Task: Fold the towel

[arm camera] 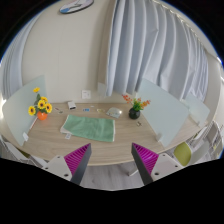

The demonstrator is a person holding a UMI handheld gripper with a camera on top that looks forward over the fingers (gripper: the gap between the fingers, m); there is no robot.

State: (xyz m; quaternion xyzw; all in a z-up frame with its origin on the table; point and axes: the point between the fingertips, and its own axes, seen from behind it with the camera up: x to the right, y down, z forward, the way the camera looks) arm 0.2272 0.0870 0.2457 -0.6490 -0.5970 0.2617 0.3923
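A pale green towel (92,126) lies flat on a round light-wood table (60,143), well beyond my fingers. My gripper (112,160) is held above the table's near edge, open and empty. Its two fingers with magenta pads (80,157) stand wide apart, with only the table and floor between them.
A vase of yellow flowers (42,107) stands at the table's left. A dark pot with orange flowers (136,107) stands at the right, with a clear glass (117,113) beside it. Pale blue chairs (167,108) flank the table. Curtains (160,50) hang behind.
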